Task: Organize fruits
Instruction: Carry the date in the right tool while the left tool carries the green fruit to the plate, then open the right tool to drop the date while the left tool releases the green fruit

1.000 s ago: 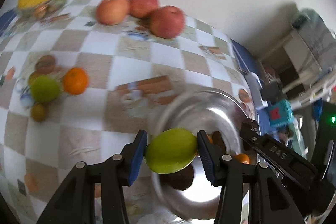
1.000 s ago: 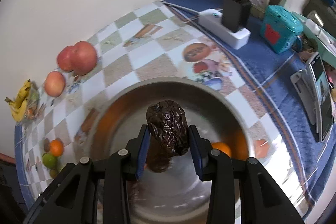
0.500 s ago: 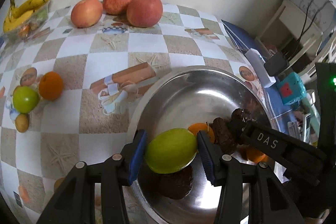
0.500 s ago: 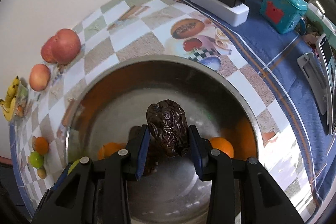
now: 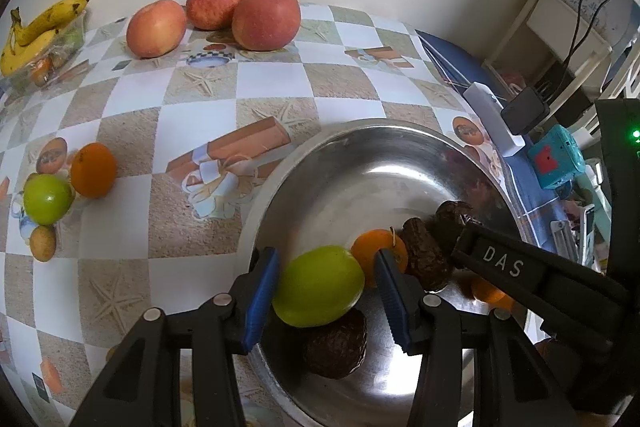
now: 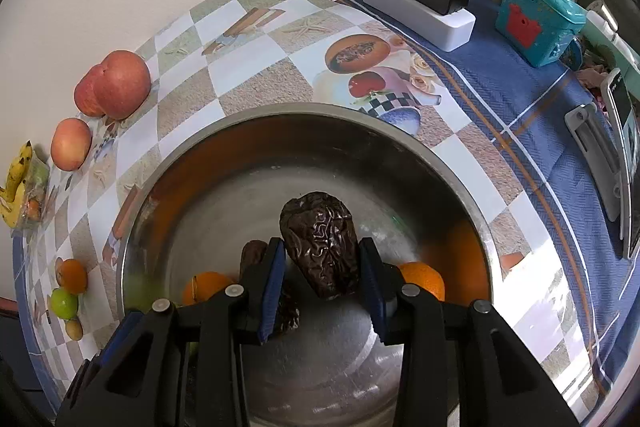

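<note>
You held the green fruit (image 5: 318, 285) in the left gripper (image 5: 326, 293) and a wrinkled dark fruit (image 6: 320, 247) in the right gripper (image 6: 322, 281), both above the steel bowl (image 5: 320, 163). Releasing high risked bruising the orange (image 5: 374, 253) beneath.

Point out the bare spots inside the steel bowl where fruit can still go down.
Free: the far half of the steel bowl, toward the apples. Crowded: the near side, where an orange, dried dates and both loaded grippers cluster.
</note>
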